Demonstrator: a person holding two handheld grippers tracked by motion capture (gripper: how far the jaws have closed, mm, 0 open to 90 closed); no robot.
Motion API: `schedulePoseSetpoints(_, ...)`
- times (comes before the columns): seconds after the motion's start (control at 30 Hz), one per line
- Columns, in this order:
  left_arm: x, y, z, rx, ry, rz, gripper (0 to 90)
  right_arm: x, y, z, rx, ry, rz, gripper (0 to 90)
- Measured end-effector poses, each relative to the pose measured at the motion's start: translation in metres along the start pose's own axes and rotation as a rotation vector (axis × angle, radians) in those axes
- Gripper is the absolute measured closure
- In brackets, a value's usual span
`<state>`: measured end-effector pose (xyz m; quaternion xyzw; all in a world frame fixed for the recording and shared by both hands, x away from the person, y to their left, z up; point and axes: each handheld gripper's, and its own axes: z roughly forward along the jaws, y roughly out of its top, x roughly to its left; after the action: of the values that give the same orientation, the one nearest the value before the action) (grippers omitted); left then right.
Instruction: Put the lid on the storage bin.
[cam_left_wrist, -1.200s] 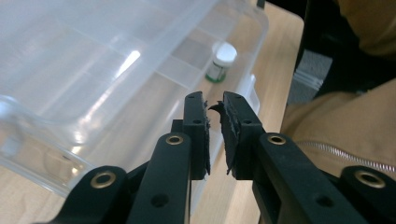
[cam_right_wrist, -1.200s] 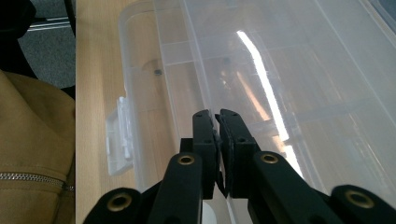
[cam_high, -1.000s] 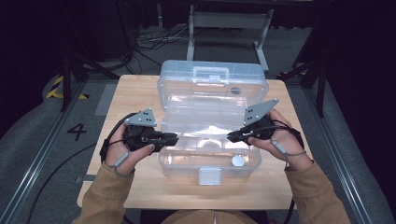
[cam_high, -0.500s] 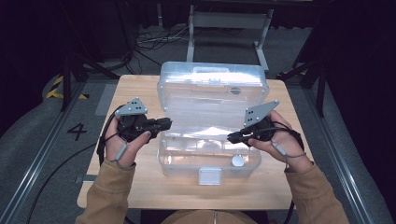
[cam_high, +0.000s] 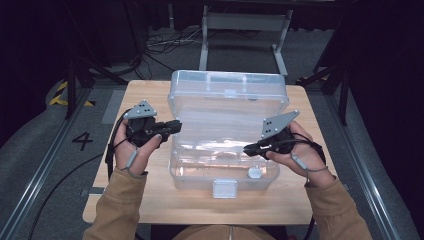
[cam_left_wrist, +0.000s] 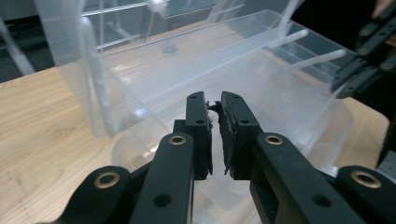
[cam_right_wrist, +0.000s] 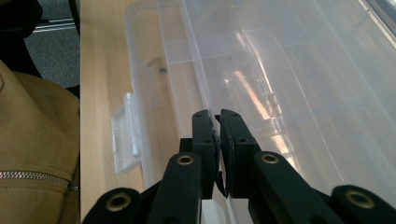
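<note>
Clear plastic box (cam_high: 227, 135) (lid raised) mid-tabletop (cam_high: 150, 200); left gripper (cam_high: 172, 126) closed, empty, at its left wall; right gripper (cam_high: 248, 148) closed, empty, over its right half

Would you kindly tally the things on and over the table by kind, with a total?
Clear box: 1
White latch: 1
Small grey piece in the box: 1
Grippers, left and right: 2
Total: 5
</note>
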<state>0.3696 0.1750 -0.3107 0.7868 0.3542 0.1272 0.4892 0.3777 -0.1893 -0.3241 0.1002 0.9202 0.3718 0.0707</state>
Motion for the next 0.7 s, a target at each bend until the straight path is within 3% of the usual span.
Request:
schedulePoseSetpoints(0.47, 0.006, -0.002, -0.001, -0.012, 0.048, -0.023, 85.4, 0.006, -0.006, 0.001, -0.017, 0.008, 0.014, 82.4)
schedulePoseSetpoints(0.53, 0.004, -0.002, -0.002, -0.008, 0.056, -0.026, 86.4, 0.006, -0.009, -0.006, -0.069, 0.018, 0.025, 82.2)
schedulePoseSetpoints(0.7, 0.002, -0.002, -0.002, 0.017, 0.046, -0.019, 89.1, 0.008, -0.013, -0.019, -0.114, 0.005, 0.039, 86.0)
